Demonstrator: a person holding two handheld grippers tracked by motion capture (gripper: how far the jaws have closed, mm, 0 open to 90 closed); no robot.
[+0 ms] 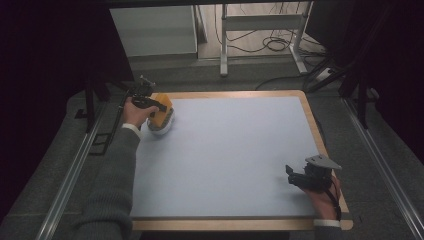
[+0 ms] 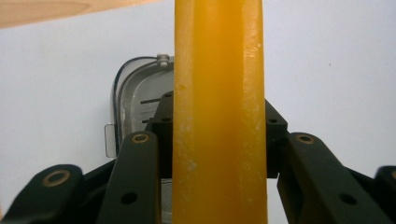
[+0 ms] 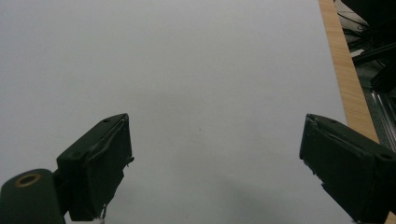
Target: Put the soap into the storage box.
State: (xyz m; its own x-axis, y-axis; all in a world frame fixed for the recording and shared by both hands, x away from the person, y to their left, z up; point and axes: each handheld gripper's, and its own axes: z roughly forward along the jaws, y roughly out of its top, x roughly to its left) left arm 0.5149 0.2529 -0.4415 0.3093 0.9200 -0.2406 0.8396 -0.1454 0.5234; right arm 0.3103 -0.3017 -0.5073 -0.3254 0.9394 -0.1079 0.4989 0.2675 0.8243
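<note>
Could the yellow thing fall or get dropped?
Maybe. The left gripper pinches the yellow block by its narrow sides, so it might slip and land on the clear container underneath. They sit near the table's far left corner, so a bump could push something off.

One orange block (image 2: pixel 219 116), perhaps one container (image 2: pixel 135 100)

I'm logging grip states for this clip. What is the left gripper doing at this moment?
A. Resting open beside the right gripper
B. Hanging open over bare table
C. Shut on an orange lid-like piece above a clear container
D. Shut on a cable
C: in the left gripper view the left gripper has both jaws pressed against the orange piece, with the clear container just behind it.
</note>
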